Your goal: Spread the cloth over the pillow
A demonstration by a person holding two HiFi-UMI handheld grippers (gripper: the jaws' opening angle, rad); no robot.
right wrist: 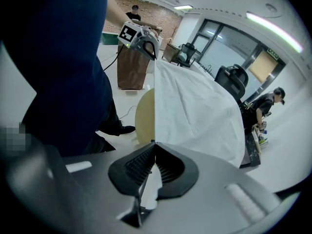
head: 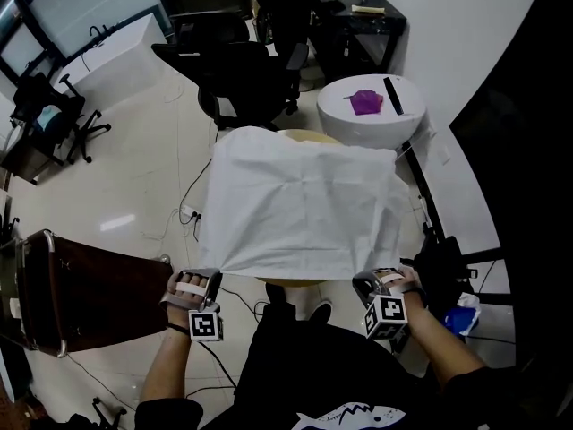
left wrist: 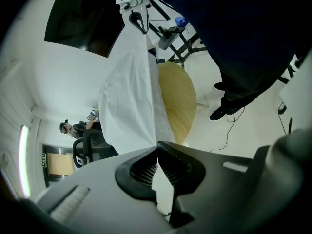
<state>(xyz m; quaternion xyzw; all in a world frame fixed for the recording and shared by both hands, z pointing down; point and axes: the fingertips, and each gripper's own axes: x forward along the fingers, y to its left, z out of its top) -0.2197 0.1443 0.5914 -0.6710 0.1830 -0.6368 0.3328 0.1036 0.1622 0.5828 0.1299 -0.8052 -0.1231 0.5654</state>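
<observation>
A white cloth (head: pixel 304 209) lies draped over a round tan table (head: pixel 309 136), bulging in the middle; the pillow is hidden under it, if it is there. My left gripper (head: pixel 218 274) is shut on the cloth's near left corner, and in the left gripper view a fold of the cloth (left wrist: pixel 129 96) runs into the shut jaws (left wrist: pixel 157 145). My right gripper (head: pixel 361 283) is shut on the near right corner, with the cloth (right wrist: pixel 195 111) stretching away from its jaws (right wrist: pixel 154 143). The near edge hangs taut between the two grippers, just off the table's front rim.
A white round stand (head: pixel 372 128) with a purple thing (head: pixel 365 102) is at the back right. A black office chair (head: pixel 242 79) stands behind the table. A brown case (head: pixel 81 294) sits on the floor at left. Cables (head: pixel 190 211) trail on the floor.
</observation>
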